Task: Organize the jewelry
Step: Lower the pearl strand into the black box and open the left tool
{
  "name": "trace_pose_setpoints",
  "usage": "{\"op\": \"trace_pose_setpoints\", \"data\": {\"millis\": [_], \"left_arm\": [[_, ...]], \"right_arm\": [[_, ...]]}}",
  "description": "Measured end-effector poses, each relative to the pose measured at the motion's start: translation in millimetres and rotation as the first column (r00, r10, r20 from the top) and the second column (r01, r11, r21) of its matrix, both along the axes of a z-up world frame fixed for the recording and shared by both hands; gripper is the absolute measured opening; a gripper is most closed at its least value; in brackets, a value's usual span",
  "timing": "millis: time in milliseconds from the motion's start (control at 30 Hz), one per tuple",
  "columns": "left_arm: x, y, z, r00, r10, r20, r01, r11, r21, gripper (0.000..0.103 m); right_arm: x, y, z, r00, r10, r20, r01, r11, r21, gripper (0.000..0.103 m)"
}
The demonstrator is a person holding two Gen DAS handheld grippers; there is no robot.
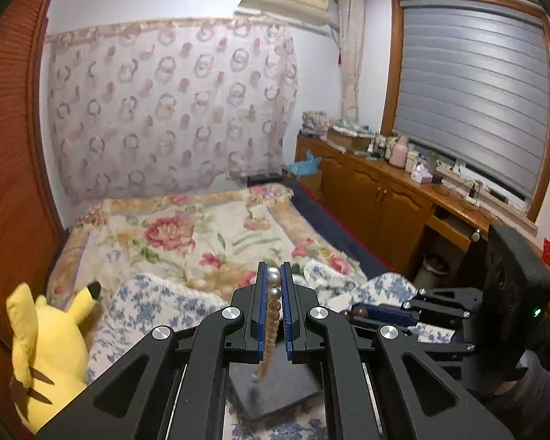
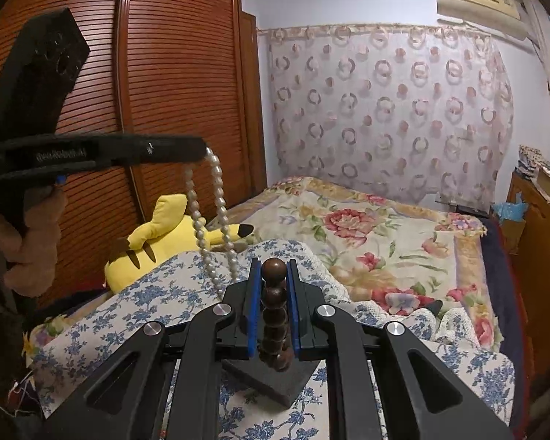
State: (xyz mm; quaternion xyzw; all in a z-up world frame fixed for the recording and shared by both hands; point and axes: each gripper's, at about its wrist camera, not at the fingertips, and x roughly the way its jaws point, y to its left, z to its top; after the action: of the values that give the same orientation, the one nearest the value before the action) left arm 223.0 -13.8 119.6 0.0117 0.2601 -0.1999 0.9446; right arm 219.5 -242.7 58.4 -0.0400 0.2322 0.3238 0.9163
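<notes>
My left gripper [image 1: 274, 269] is shut on a white pearl necklace [image 1: 273, 300], which hangs down between the blue pads. In the right wrist view the left gripper [image 2: 203, 152] is at upper left with the pearl necklace [image 2: 216, 216] dangling in a loop below it. My right gripper [image 2: 273, 266] is shut on a dark brown wooden bead string [image 2: 275, 311] that hangs down toward a dark square tray [image 2: 271, 379] on the bed. The tray [image 1: 278, 385] also shows under the left gripper. The right gripper [image 1: 359, 311] shows at right in the left wrist view.
A bed with a floral blanket [image 1: 186, 234] and a blue-flowered quilt [image 2: 157, 293] fills the room. A yellow Pikachu plush [image 1: 43, 344] lies at the left by the wooden wardrobe [image 2: 172, 73]. A wooden cabinet [image 1: 385, 190] with clutter runs under the window.
</notes>
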Motion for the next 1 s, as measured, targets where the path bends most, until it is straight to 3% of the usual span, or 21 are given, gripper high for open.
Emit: {"op": "trace_pose_setpoints", "data": {"millis": [267,433,667,1000], "left_arm": [[23,8,-74,0.988,0.045,-0.147,-0.040,0.998,0.038,0.006],[12,16,-100,0.984,0.062,-0.169,-0.053,0.997,0.058,0.013],[-18,21,-113,0.983,0.070,-0.169,-0.058,0.996,0.074,0.021],[-73,14,-145,0.980,0.039,-0.194,-0.020,0.995,0.095,0.029]], "right_arm": [[26,19,-58,0.992,0.011,-0.128,-0.017,0.999,-0.049,0.015],[30,27,-80,0.985,-0.007,-0.171,-0.008,0.996,-0.083,0.016],[15,23,-74,0.989,-0.027,-0.146,0.013,0.995,-0.096,0.016],[-49,1,-79,0.989,-0.053,-0.136,0.038,0.993,-0.107,0.016]]}}
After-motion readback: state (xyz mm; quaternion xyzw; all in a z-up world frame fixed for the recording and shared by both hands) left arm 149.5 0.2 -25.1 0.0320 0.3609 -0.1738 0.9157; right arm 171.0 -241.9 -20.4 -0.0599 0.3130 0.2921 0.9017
